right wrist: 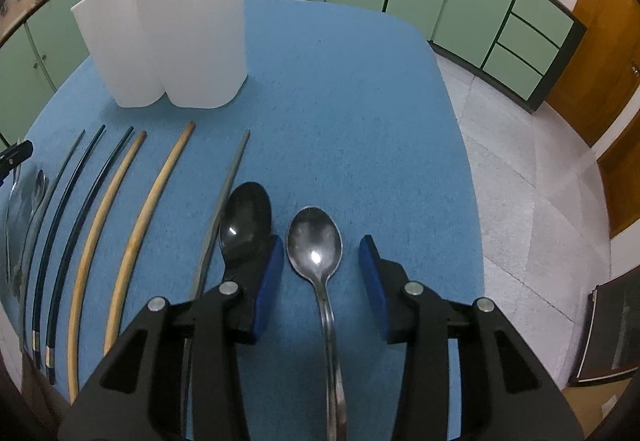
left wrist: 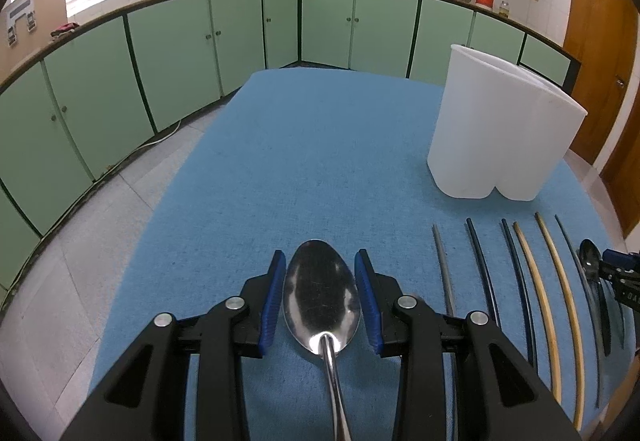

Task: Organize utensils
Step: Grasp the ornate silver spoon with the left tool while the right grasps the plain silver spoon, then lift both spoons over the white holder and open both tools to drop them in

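At the lower centre of each wrist view, a spoon was straddled by a wide, unclosed gripper: left gripper point(left wrist: 320, 277) around one spoon point(left wrist: 322, 301), right gripper point(right wrist: 322, 273) around another point(right wrist: 315, 241) (handles running back along the fingers). The white holder point(right wrist: 168, 29) stood beyond on the worktop point(right wrist: 340, 101).

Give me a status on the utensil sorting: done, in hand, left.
Done: nothing visibly; no utensil pokes above the rim of the white holder.

In hand: the left gripper is open around a steel spoon and the right gripper is open around a second spoon; neither is clamped.

Left: both spoons, the black spoon and the chopsticks on the blue cloth.
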`<action>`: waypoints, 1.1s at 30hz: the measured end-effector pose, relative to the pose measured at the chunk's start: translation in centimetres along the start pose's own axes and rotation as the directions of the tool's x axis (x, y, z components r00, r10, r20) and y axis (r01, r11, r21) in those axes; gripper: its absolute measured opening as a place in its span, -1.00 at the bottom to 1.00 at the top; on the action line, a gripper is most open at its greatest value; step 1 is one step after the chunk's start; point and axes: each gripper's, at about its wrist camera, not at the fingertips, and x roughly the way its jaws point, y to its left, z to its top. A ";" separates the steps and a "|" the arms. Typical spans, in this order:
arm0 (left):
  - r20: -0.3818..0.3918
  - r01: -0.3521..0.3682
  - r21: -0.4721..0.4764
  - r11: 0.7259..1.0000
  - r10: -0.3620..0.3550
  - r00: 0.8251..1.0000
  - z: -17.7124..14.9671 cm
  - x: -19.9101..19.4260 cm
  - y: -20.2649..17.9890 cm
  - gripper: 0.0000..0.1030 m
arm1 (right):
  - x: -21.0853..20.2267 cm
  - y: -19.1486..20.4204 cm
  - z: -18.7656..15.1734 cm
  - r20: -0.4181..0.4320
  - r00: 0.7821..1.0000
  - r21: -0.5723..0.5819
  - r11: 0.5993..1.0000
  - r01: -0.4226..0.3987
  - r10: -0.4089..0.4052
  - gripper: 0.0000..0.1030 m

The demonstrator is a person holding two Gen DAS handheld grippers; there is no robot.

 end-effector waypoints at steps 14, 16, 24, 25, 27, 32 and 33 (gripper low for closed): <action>0.068 0.023 -0.020 1.000 -0.022 0.997 0.6 -1.2 0.0 -0.32 | -3.9 -0.3 -0.8 0.162 0.986 0.019 0.999 -0.043 0.039 -0.47; 0.116 0.038 -0.019 0.999 -0.035 0.993 1.0 -2.3 -0.1 -0.32 | -5.3 -0.5 -0.6 0.208 0.977 0.030 0.999 -0.044 0.037 -0.47; 0.250 0.092 -0.036 0.995 -0.080 0.965 1.7 -5.1 0.5 -0.32 | -9.2 -0.8 -0.8 0.351 0.934 0.034 0.995 -0.091 0.073 -0.47; 0.263 0.096 -0.039 0.995 -0.082 0.961 1.7 -5.4 0.6 -0.32 | -9.7 -0.7 -0.8 0.369 0.926 0.036 0.994 -0.099 0.079 -0.47; 0.289 0.102 -0.046 0.994 -0.084 0.954 1.8 -5.9 0.7 -0.33 | -10.6 -0.9 0.0 0.395 0.915 0.037 0.993 -0.109 0.086 -0.47; 0.365 0.116 -0.044 0.992 -0.092 0.926 2.5 -7.6 0.9 -0.33 | -12.4 -1.0 1.3 0.465 0.878 0.029 0.989 -0.145 0.115 -0.47; 0.379 0.118 -0.042 0.992 -0.094 0.921 2.7 -7.9 0.9 -0.33 | -12.7 -0.9 1.6 0.478 0.870 0.028 0.988 -0.150 0.119 -0.47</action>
